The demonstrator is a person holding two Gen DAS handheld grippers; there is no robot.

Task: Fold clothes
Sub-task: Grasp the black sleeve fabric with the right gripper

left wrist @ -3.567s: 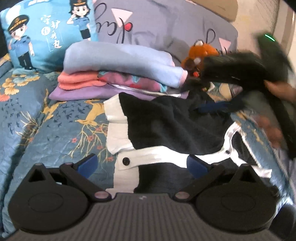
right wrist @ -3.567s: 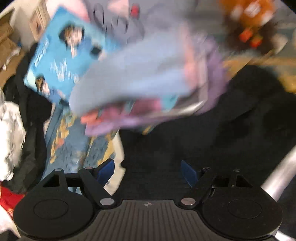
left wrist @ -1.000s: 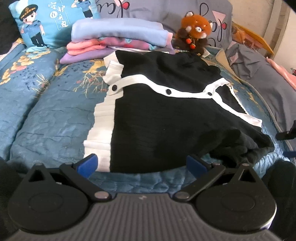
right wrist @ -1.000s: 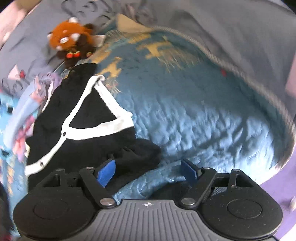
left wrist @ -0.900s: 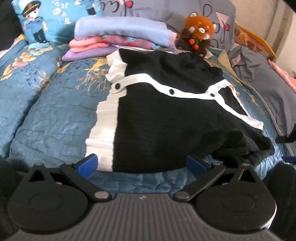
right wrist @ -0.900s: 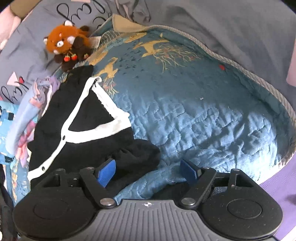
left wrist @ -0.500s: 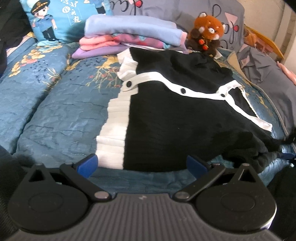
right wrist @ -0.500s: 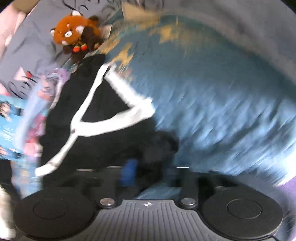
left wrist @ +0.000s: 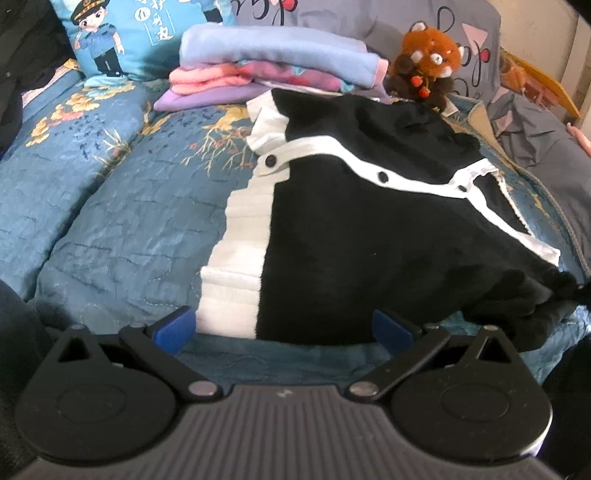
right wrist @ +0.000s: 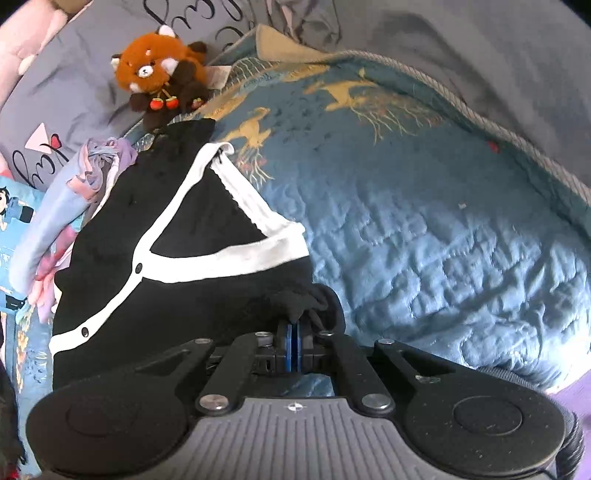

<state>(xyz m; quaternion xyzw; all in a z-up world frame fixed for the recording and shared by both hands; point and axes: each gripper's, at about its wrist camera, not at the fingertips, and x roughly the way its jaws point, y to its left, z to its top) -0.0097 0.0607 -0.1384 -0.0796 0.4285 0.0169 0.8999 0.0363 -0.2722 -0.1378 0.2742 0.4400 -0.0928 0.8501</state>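
Observation:
A black cardigan (left wrist: pixel 369 229) with white trim and black buttons lies spread on the blue quilt (left wrist: pixel 129 206). It also shows in the right wrist view (right wrist: pixel 177 280). My left gripper (left wrist: pixel 282 330) is open, its blue pads at the cardigan's near hem, one by the white band. My right gripper (right wrist: pixel 294 334) is shut on a bunched black fold of the cardigan (right wrist: pixel 306 301) at its near right corner.
A stack of folded clothes (left wrist: pixel 273 70) lies behind the cardigan, before a cartoon pillow (left wrist: pixel 140 33). A red panda plush (left wrist: pixel 428 62) sits at the back right, also in the right wrist view (right wrist: pixel 159 74). Grey bedding (left wrist: pixel 535 125) lies right.
My right gripper has closed on the bunched black fold at the cardigan's corner; it was open a second ago. My left gripper has shifted slightly left along the near hem.

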